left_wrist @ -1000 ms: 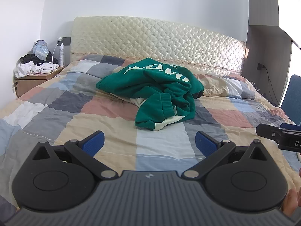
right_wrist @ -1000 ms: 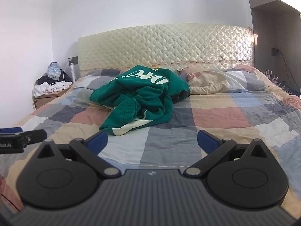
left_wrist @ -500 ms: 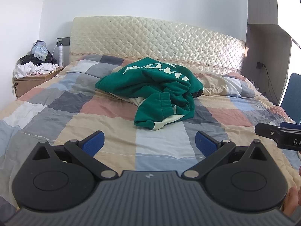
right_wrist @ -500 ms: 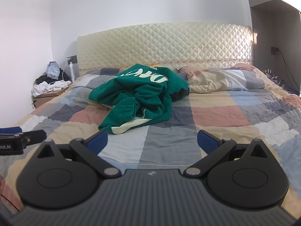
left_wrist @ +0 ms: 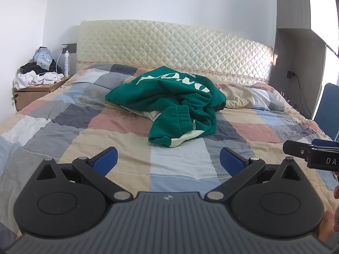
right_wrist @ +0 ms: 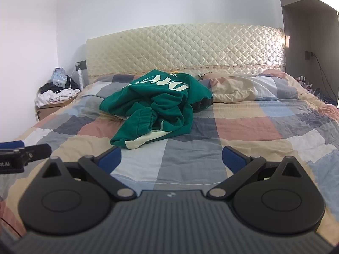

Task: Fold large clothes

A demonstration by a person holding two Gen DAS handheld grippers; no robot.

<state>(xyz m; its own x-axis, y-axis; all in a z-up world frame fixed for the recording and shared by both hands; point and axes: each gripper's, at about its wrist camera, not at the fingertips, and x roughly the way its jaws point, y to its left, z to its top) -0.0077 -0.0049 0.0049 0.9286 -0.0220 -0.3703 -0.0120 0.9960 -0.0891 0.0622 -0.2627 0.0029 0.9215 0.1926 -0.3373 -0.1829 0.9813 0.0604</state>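
Only the left wrist view takes in a blue chair (left_wrist: 327, 108) past the right edge of the bed (left_wrist: 63, 127), and at its own right border the tip of the right gripper (right_wrist: 171, 158) with a bit of a hand (left_wrist: 330, 222) below it; the right wrist view instead catches the left gripper (left_wrist: 168, 159) poking in at its left border and some small bottles (right_wrist: 303, 80) beyond the bed's far right corner. Both views share the green sweatshirt (left_wrist: 171, 103), crumpled in a heap with pale lettering on top, lying on the checked quilt toward the headboard (left_wrist: 169, 48) edge and slightly left of the bed's middle, well ahead of both grippers. A cuffed sleeve and a cream lining spill out toward the foot edge. Each gripper has its blue fingers (left_wrist: 104, 162) spread wide with nothing between them, hovering over the foot edge of the bed. A checked pillow (right_wrist: 243, 89) lies along the headboard edge to the right of the sweatshirt. Beside the bed's far left corner, a wooden nightstand (left_wrist: 31, 93) carries a pile of white and black clothes (left_wrist: 37, 76), a plastic bag and a white spray can (left_wrist: 67, 63).
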